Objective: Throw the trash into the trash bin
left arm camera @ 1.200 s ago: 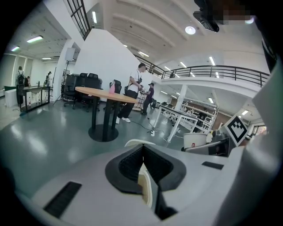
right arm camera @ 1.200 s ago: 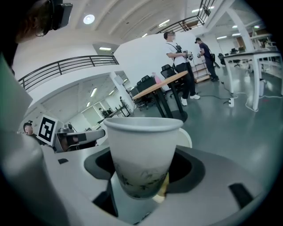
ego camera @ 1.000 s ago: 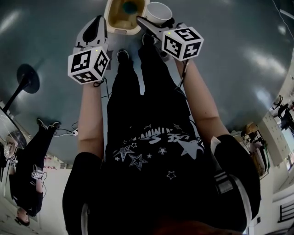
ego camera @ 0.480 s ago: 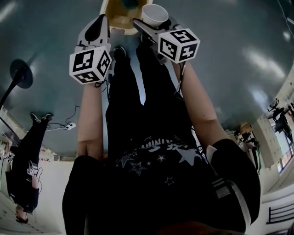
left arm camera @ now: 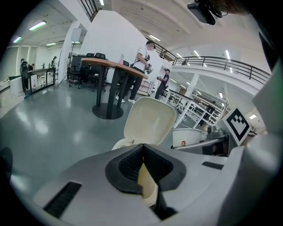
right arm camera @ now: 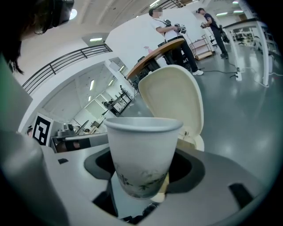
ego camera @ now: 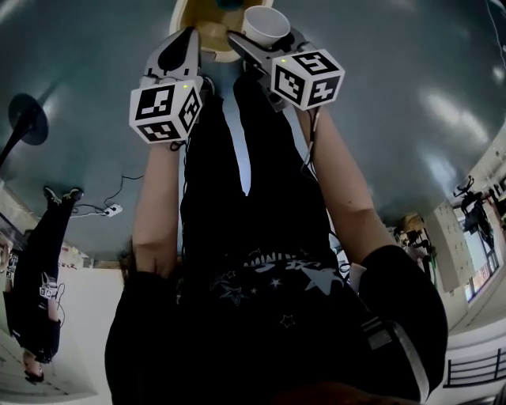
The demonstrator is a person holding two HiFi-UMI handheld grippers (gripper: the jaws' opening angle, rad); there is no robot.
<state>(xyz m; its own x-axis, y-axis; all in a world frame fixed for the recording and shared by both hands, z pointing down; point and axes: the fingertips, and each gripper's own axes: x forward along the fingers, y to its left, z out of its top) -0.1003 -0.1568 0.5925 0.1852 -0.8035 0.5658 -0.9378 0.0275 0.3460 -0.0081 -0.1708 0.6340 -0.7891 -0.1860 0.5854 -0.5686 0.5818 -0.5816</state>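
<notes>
A cream trash bin (ego camera: 207,32) with its lid (left arm camera: 150,121) swung up stands on the grey floor just ahead of the person's feet. A white paper cup (right arm camera: 141,150) with a faint print sits upright in my right gripper (right arm camera: 143,170), whose jaws are shut on its lower wall. In the head view the cup (ego camera: 266,24) hangs at the bin's right rim. The left gripper (left arm camera: 142,149) is shut with nothing in it and sits beside the cup (left arm camera: 188,137), pointing at the bin. In the head view the left gripper (ego camera: 183,43) is over the bin's near edge.
The holder's black-clad legs (ego camera: 245,158) fill the floor between the grippers. A round stand base (ego camera: 26,119) and a power strip (ego camera: 112,210) lie at the left, near a standing person (ego camera: 39,300). Two people stand by a tall round table (left arm camera: 112,66) behind the bin.
Both grippers have sunk closer to the bin, which has slid toward the top edge of the head view. The cup stays in the right gripper.
</notes>
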